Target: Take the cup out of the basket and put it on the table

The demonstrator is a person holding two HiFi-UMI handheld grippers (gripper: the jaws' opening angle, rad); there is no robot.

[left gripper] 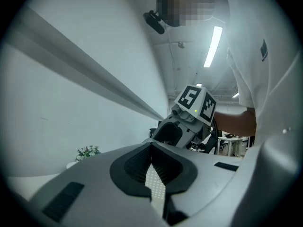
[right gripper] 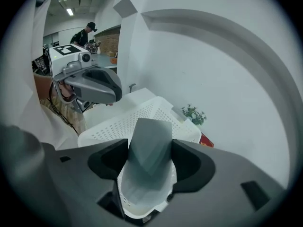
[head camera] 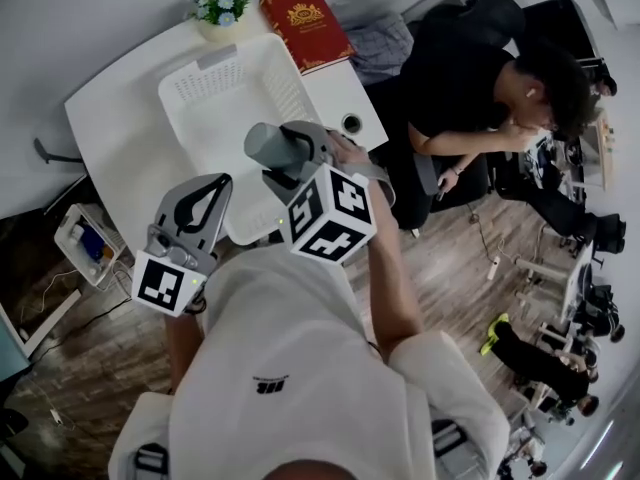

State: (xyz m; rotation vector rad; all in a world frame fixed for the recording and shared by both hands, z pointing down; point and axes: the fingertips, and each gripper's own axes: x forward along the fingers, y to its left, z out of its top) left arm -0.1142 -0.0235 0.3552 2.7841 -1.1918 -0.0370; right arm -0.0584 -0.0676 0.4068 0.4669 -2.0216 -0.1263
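My right gripper (head camera: 290, 153) is shut on a grey cup (head camera: 266, 146), which it holds in the air above the white perforated basket (head camera: 200, 83). In the right gripper view the cup (right gripper: 149, 150) fills the space between the dark pads, with the basket (right gripper: 118, 126) below and beyond it. The basket stands on the white table (head camera: 110, 133). My left gripper (head camera: 214, 188) hovers at the basket's near left corner, its jaws shut on nothing. In the left gripper view its pads (left gripper: 137, 167) meet, and the right gripper's marker cube (left gripper: 195, 103) shows ahead.
A red book (head camera: 305, 26) and a small pot of flowers (head camera: 222, 3) lie at the table's far edge. A small dark round thing (head camera: 351, 123) sits by the right edge. A person in black (head camera: 470, 78) sits close to the table's right side.
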